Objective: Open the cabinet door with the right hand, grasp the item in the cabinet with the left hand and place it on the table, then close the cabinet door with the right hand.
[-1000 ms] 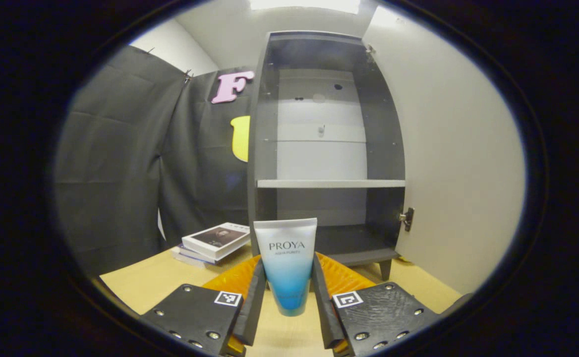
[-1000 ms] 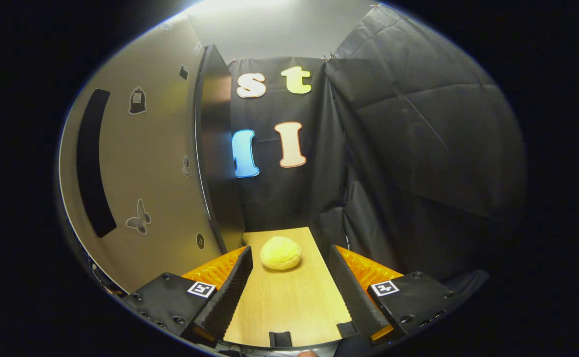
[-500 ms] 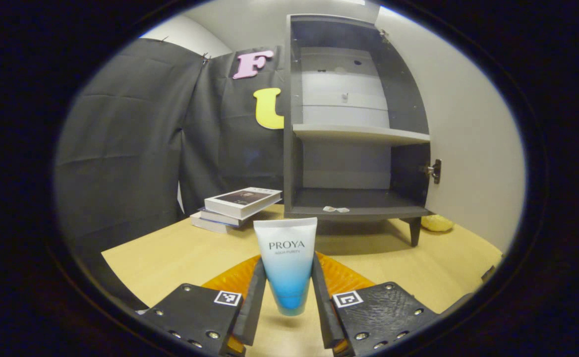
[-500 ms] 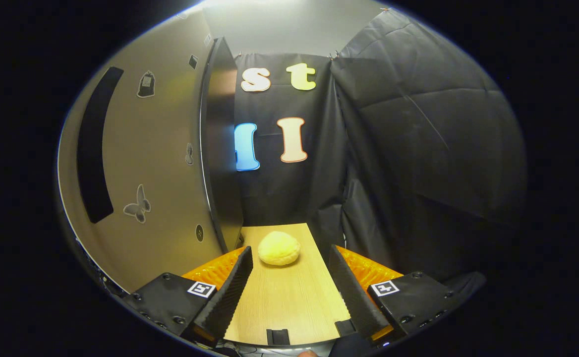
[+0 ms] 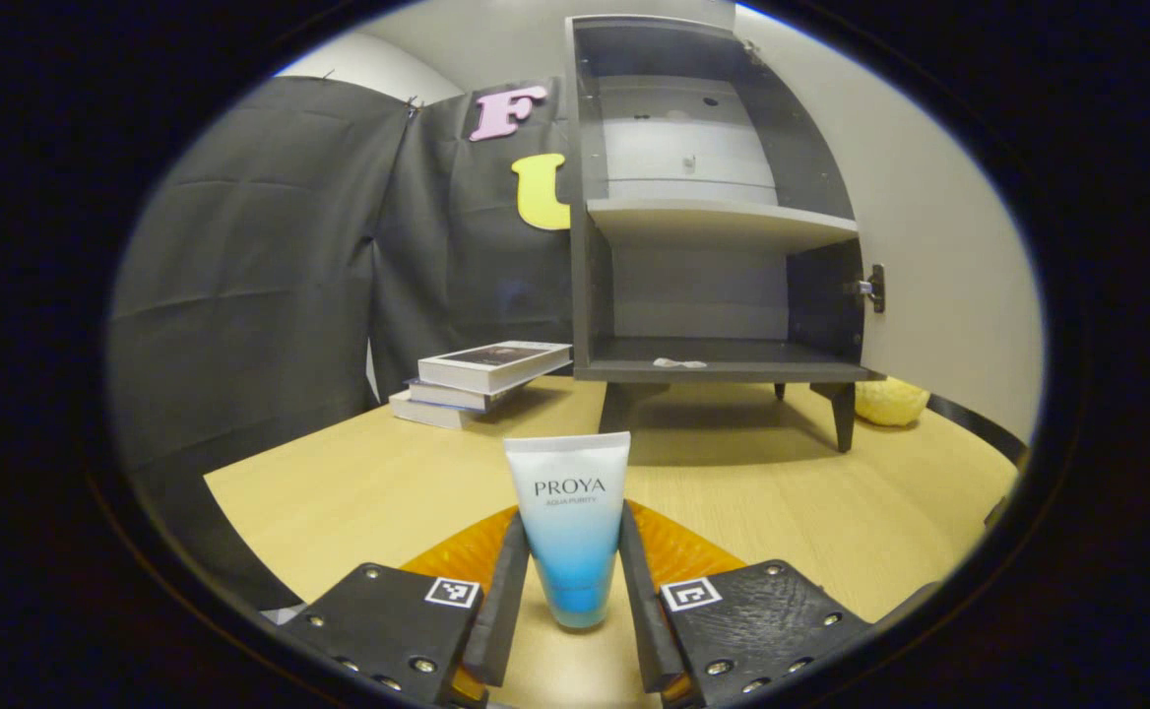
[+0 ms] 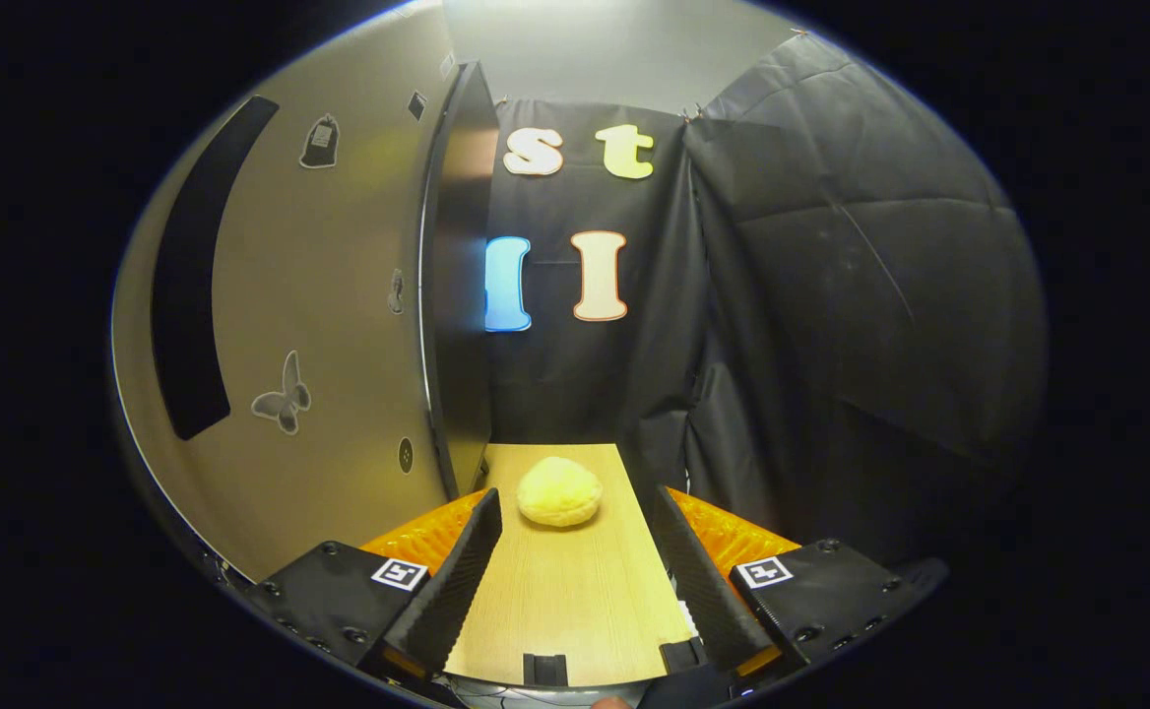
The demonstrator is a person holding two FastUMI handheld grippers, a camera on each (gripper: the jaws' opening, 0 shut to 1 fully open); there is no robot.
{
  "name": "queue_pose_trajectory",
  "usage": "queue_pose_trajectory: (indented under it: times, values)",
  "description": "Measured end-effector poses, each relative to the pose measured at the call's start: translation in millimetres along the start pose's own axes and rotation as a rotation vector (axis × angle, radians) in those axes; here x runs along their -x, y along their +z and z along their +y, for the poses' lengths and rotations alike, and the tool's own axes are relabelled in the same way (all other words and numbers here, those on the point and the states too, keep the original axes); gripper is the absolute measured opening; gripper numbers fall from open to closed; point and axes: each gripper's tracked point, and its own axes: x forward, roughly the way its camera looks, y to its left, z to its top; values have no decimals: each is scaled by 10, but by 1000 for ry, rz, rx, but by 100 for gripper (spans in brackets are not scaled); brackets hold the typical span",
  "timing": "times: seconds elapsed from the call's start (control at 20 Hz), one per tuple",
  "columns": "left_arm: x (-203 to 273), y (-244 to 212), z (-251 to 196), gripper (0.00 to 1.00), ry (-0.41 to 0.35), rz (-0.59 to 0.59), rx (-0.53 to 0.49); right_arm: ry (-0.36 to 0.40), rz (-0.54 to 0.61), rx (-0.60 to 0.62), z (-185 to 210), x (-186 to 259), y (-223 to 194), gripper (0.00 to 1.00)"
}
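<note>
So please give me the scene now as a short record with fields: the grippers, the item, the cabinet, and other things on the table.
left gripper: shut on the white and blue plastic tube, held upright between its fingers over the table
right gripper: open, holding nothing
dark grey cabinet: on the table, shelves bare
light cabinet door: open
light wooden table: tube not yet clearly set down
stack of books: on the table left of the cabinet
yellow round soft object: on the table, ahead of the right gripper

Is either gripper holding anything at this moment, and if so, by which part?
The left gripper holds the tube, its fingers pressing the tube's lower sides. The right gripper is open, holding nothing.
</note>
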Motion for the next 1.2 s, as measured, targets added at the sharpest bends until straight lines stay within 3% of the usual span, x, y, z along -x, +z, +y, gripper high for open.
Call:
queue_pose_trajectory:
  times: [0.05,0.1,0.4,0.55,0.7,0.75,0.9,0.95,1.2]
  values:
    - [52,-25,-13,49,-2,5,1,1,2,1,3,-10,1,98]
    - [78,-46,-24,56,-3,14,0,2,4,1,-3,-20,-6,94]
    - [250,-147,-51,50,-10,39,-7,2,15,-16,-20,-35,-42,94]
    - [303,-143,-40,61,-8,51,-18,9,9,-22,-12,-19,-17,99]
    - [376,-7,9,86,4,43,-40,13,-12,-32,-29,19,49,94]
    - [402,93,46,86,11,36,-43,16,-24,-39,-34,27,91,99]
    - [540,596,153,86,32,-11,-55,45,-58,-62,-6,34,216,99]
    - [599,803,203,86,44,-31,-65,58,-71,-70,12,38,280,94]
    - [878,1774,309,86,41,-122,-63,128,-137,-130,120,42,562,98]
